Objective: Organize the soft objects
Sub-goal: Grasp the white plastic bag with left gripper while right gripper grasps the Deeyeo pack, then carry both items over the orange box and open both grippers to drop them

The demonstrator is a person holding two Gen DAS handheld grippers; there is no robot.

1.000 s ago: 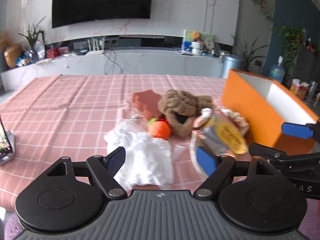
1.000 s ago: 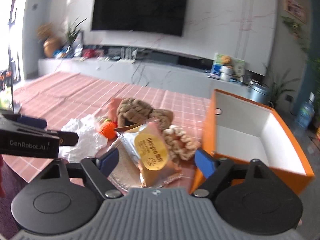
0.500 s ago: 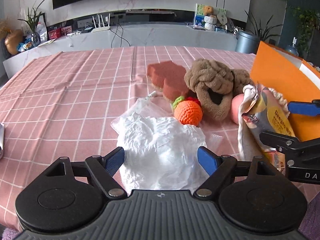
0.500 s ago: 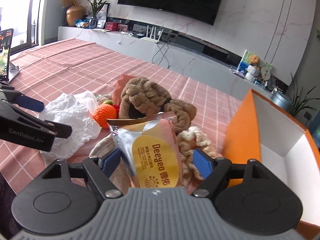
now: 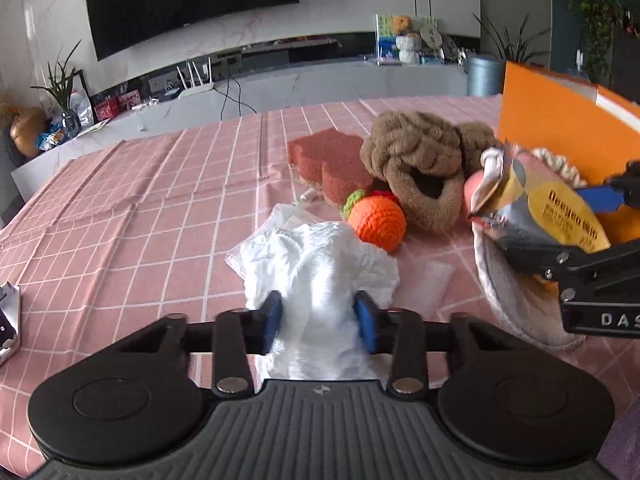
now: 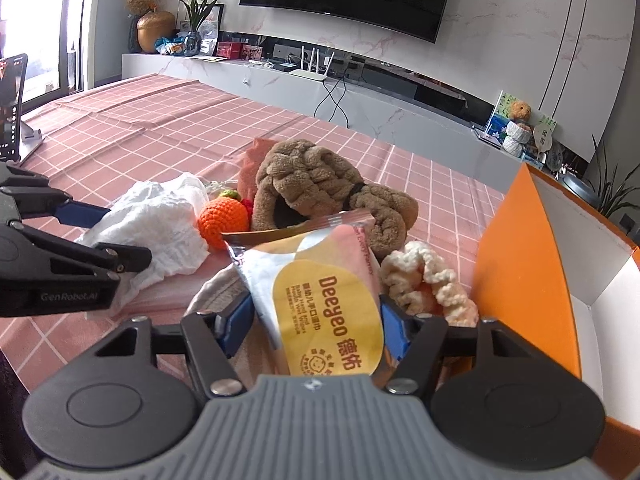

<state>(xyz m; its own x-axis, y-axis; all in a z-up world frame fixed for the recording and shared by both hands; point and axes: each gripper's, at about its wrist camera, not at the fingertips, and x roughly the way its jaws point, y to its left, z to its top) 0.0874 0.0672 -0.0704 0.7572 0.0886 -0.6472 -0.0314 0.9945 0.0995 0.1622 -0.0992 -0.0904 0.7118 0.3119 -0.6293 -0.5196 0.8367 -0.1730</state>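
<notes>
The white cloth (image 5: 320,264) lies crumpled on the pink checked surface (image 5: 132,216), its near end pinched between the blue pads of the left tongs (image 5: 319,316), whose jaws have just been closing on it. To their right, the right tongs (image 6: 316,330) have also been closing, around a wet wipes packet (image 6: 326,304); the pads look pressed to its sides, though the packet hides the contact, so that grip is likely rather than certain. Just beyond the left tongs sit an orange knitted ball (image 5: 377,220), a brown plush slipper (image 5: 420,168) and a red sponge (image 5: 332,160); a cream scrunchie (image 6: 428,280) lies right of the packet, beside the orange box (image 6: 520,264).

The step in hand looks like a double pick-up. Next, both pieces need lifting clear of the pile and carrying right, over the box wall, before release.
</notes>
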